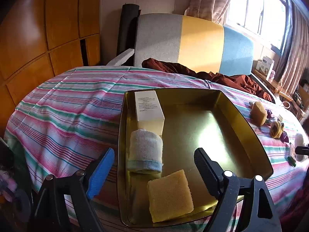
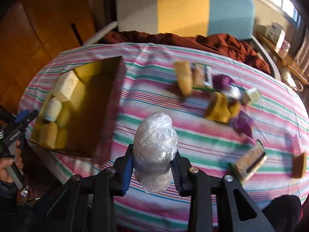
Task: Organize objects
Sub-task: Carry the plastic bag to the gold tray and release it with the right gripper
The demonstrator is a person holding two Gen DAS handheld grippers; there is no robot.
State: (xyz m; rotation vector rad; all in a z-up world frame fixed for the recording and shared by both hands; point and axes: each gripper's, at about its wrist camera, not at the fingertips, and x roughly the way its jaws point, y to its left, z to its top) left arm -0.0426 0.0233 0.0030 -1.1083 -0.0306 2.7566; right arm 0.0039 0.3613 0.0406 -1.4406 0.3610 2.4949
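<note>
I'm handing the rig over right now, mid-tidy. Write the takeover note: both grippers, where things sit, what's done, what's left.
Left gripper: open, empty, over the near end of the gold tray.
Right gripper: shut on a plastic-wrapped bundle, above the striped bedspread.
Done: white box, bandage roll and yellow sponge lie along the tray's left side.
Left: place the bundle, then collect the scattered pile of sponges and packets.

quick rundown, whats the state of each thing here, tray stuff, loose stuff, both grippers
left gripper: open, empty, over the tray
right gripper: shut on plastic-wrapped bundle
plastic-wrapped bundle: held above the bedspread
gold tray: on the bed, partly filled
white box: lying in tray, far left
gauze roll: in tray, against the box
yellow sponge: flat in tray, near end
remaining items: loose on the bedspread, outside tray
</note>
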